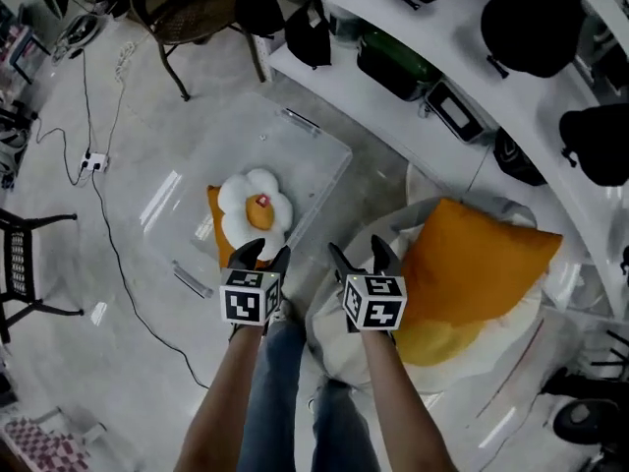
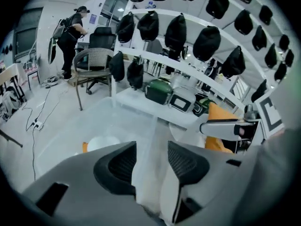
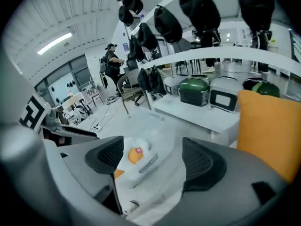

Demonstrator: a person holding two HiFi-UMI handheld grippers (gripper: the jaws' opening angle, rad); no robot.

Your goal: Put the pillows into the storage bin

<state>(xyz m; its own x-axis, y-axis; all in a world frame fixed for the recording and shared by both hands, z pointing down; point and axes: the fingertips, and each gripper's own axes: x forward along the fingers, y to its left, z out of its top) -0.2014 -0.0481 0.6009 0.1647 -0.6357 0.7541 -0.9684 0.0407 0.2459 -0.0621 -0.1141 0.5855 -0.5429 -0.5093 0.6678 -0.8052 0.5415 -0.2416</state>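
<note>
Where the head view looks down on the floor, the clear storage bin [image 1: 177,200] holds two pillows. A white flower-shaped pillow [image 1: 254,209] with an orange centre lies on top. A flat orange pillow [image 1: 216,229] shows beneath it, at the side nearest the person. Outside the bin, to its right, a large orange pillow [image 1: 472,264] rests tilted on a heap of white material [image 1: 344,332]. That heap may be a bag or a cover; the view does not settle which.

Both grippers are held side by side just short of the bin's near corner, angled downward and forward. Each forearm runs up from the bottom of the head view. The left gripper [image 1: 262,254] hangs over the bin's near edge, close to the flower-shaped pillow. Its jaws stand apart, and its own view shows only the bin and white material beyond the gap, with nothing gripped. The right gripper [image 1: 360,252] is just right of the bin, above the white heap. Its jaws are spread wider and are likewise empty.
</note>
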